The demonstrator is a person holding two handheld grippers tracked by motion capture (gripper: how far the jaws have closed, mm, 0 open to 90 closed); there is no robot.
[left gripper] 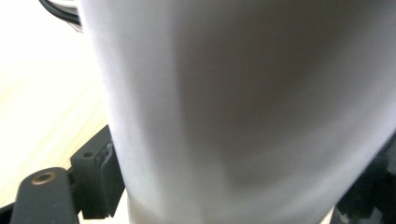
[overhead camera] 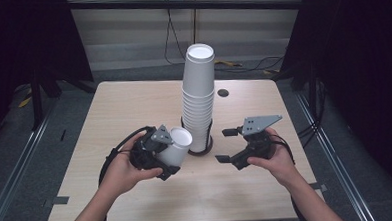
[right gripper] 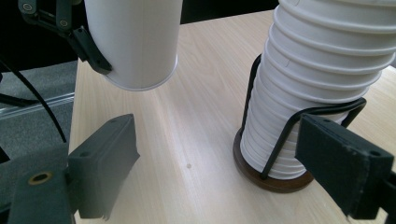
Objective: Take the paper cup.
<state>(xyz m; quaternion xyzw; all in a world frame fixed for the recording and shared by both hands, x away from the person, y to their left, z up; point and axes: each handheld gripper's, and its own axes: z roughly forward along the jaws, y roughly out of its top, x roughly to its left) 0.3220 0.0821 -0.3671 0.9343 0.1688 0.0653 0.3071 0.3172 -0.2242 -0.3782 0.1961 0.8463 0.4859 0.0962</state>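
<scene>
white cup (overhead camera: 178,145): pinched sideways in the left claw (overhead camera: 164,151), off the wooden surface (overhead camera: 134,108), just left of the stack
cup stack (overhead camera: 199,98): nested in a wire holder (right gripper: 280,140) on a dark round base
right claw (overhead camera: 226,145): spread, holding nothing, right of the stack
cup inside: bare white

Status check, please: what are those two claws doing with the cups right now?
Left gripper clamps one white cup, lifted. Right gripper open, empty, beside cup stack. Nothing in the way.

Pale wooden table (overhead camera: 134,108), grey floor (overhead camera: 31,162), dark curtains (overhead camera: 367,58).
</scene>
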